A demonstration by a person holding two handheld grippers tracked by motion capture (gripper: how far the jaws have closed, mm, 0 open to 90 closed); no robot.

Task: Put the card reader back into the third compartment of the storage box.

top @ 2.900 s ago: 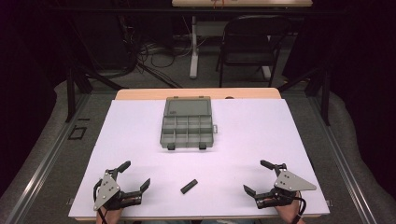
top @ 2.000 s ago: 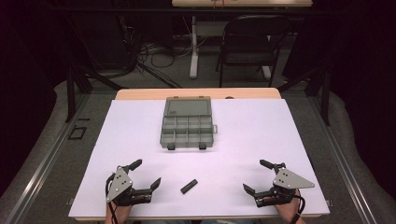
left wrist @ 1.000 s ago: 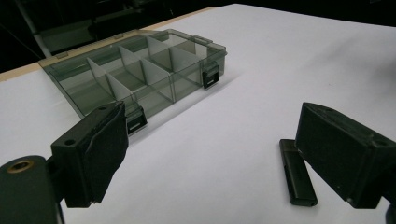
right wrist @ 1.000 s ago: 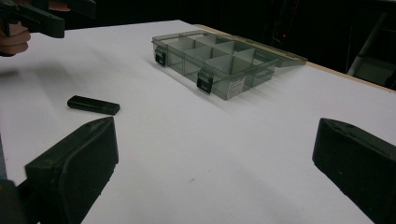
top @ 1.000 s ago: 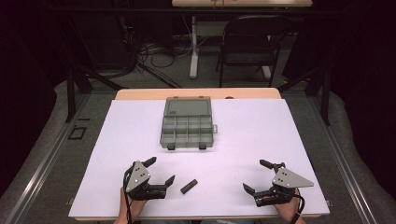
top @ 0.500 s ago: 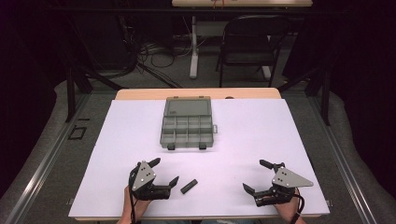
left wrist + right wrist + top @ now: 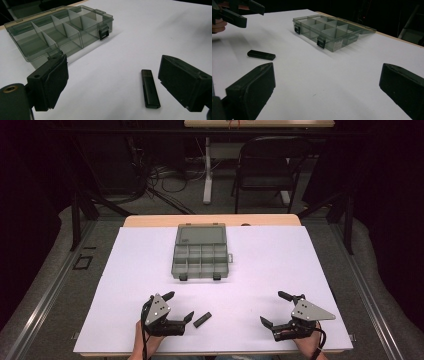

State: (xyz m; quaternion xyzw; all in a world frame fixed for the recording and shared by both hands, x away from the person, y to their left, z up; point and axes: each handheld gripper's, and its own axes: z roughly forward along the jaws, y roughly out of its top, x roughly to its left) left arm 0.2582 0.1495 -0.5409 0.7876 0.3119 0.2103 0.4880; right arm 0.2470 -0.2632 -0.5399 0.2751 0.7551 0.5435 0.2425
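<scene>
Jaws: both pairs being held apart | left gripper [image 7: 112, 85] being aligned beside USB stick [image 7: 150, 88] | stick should be centred between pads, gripped across its narrow sides | right gripper [image 7: 327, 90] being held idle | compartment box [image 7: 201, 252] untouched

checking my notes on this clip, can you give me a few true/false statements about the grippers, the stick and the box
1. The left gripper is open, near the black stick. True.
2. The stick is clamped in the left gripper's jaws. False: it lies flat on the white table, beside one jaw and not between them.
3. The clear box has dividers inside. True.
4. The box's compartments hold small parts. False: the ones that show look empty.
5. The right gripper is shut. False: its jaws stand wide apart, holding nothing.
</scene>
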